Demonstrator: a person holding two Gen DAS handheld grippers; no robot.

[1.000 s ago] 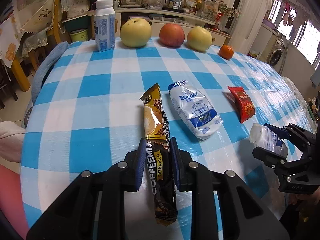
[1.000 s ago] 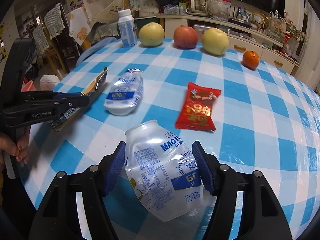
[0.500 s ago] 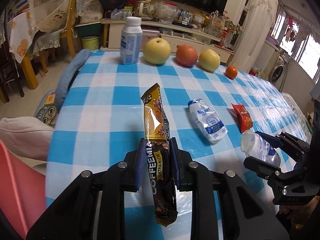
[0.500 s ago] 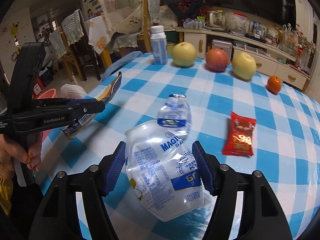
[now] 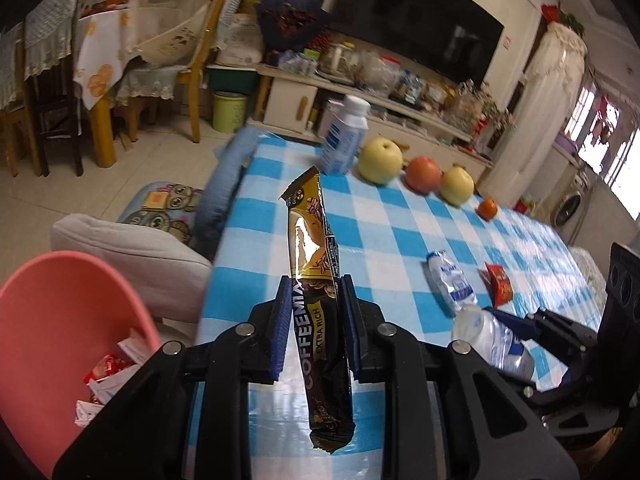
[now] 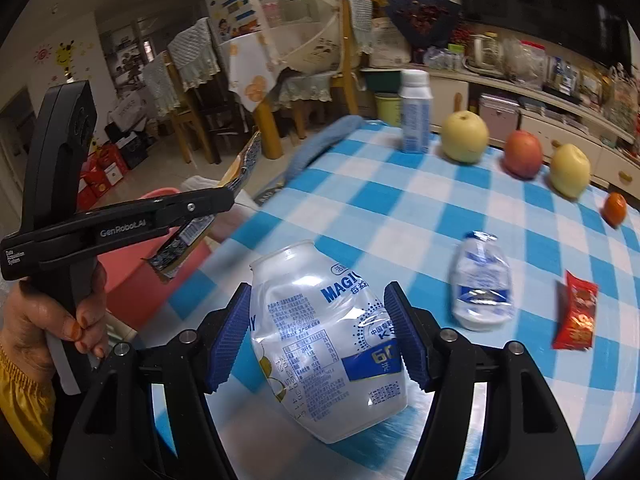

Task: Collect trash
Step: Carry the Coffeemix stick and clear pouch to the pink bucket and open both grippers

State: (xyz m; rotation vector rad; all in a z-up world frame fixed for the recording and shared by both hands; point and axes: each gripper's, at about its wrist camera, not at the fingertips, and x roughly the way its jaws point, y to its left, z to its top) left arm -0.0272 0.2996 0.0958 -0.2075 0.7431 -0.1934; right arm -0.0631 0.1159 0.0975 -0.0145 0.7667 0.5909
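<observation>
My left gripper [image 5: 314,320] is shut on a brown and gold coffee-mix sachet [image 5: 316,280], held in the air near the table's left edge. The sachet also shows in the right wrist view [image 6: 240,168]. My right gripper [image 6: 322,328] is shut on a crushed clear plastic bottle [image 6: 324,344], held above the table. A pink trash bin [image 5: 60,344] with wrappers inside stands on the floor at lower left. A second crushed bottle [image 6: 482,284] and a red snack wrapper [image 6: 576,312] lie on the blue checked tablecloth [image 6: 400,208].
At the table's far side stand a white milk bottle [image 6: 416,116], two yellow pears [image 6: 464,142], a red apple [image 6: 522,154] and a small orange [image 6: 614,208]. A grey cushion [image 5: 132,256] and chairs [image 5: 52,92] are left of the table.
Both grippers have lifted and pulled back to the left with their loads. The pink bin has come into view under the left gripper.
</observation>
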